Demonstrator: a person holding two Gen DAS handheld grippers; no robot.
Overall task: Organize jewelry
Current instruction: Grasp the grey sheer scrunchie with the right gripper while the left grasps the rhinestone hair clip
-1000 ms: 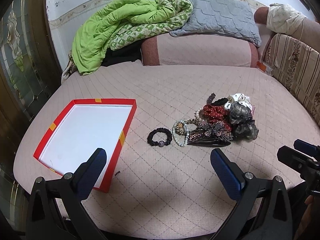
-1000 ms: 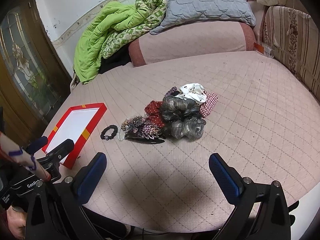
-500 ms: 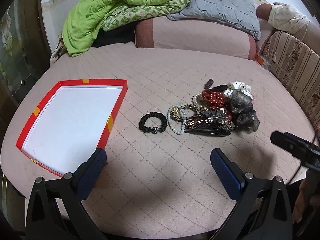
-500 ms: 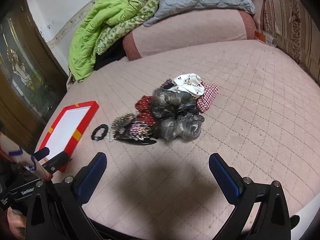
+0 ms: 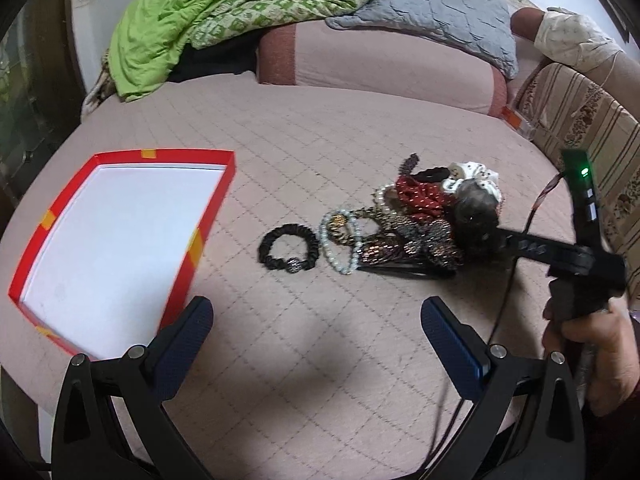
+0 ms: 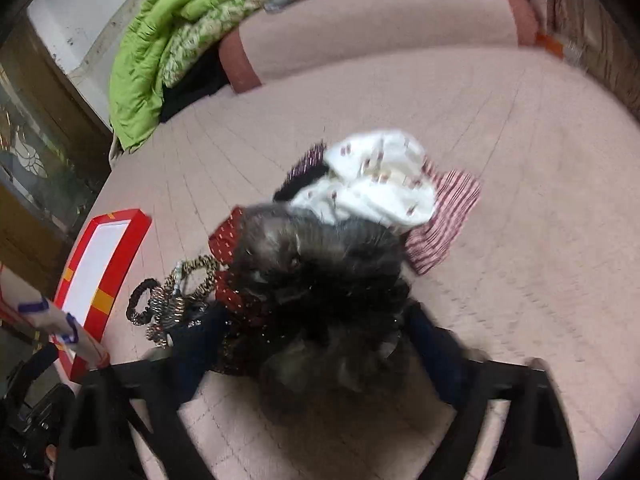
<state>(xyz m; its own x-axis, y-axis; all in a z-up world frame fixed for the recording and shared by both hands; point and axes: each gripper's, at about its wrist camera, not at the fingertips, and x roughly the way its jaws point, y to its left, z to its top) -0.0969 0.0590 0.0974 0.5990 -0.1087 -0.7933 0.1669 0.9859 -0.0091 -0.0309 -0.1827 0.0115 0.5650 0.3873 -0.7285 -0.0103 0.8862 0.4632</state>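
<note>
A heap of hair ties and jewelry lies on the pink quilted bed (image 5: 320,128). It holds a grey scrunchie (image 6: 320,248), a white scrunchie (image 6: 380,184), a red dotted scrunchie (image 5: 420,196), a pearl bracelet (image 5: 336,258) and a black clip (image 5: 400,270). A black beaded scrunchie (image 5: 289,247) lies just left of the heap. The red-rimmed white tray (image 5: 216,208) sits further left, holding nothing. My right gripper (image 6: 316,344) is down at the heap, its jaws closing with the grey scrunchie between them; blur hides any contact. My left gripper (image 5: 316,320) hovers open over bare bed.
A green quilt (image 5: 192,12), a grey pillow (image 5: 440,8) and a pink bolster (image 5: 380,60) line the far side. A striped padded panel (image 5: 592,140) runs along the right. A person's hand (image 5: 592,352) holds the right gripper's handle.
My right gripper has pushed forward and down onto the heap, and its jaws have narrowed around the grey scrunchie. The left gripper has dipped slightly towards the bed.
</note>
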